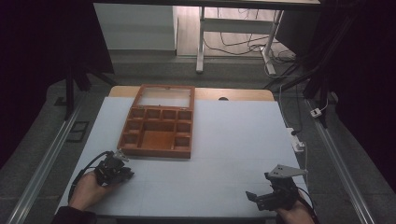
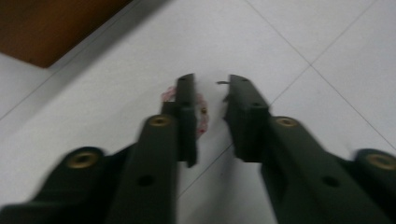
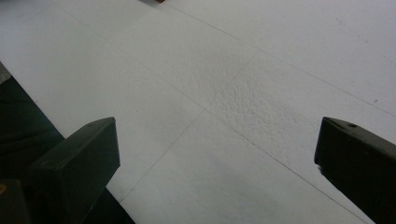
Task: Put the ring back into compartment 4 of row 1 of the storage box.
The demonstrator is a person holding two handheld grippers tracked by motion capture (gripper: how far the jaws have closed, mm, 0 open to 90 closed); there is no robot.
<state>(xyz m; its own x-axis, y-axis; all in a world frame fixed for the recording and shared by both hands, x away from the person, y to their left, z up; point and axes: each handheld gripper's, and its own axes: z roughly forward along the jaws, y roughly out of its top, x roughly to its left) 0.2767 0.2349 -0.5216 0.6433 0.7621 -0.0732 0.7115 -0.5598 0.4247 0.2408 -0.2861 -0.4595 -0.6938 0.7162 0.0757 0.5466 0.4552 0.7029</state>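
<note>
**Pink trinket between my left jaws**

Pink trinket (image 2: 201, 114), small and blurred, lies on the white table (image 1: 224, 140) at centre of the left gripper view, between my left gripper (image 1: 122, 169) jaws, drawn near; whether they press it I cannot tell. Wooden compartment box (image 1: 159, 122) sits upper centre-left. My right gripper (image 1: 261, 198), lower right, gapes wide, holding nothing.

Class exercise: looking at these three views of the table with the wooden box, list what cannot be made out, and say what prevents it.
- Small pink-and-white thing, left gripper view: blurred, half behind a jaw of the left tongs.
- Brown wooden compartment box, high view: contents too small and dim; left gripper view: cut off by the corner.
- Right tongs, right gripper view: jaws cut off by the edges.
</note>
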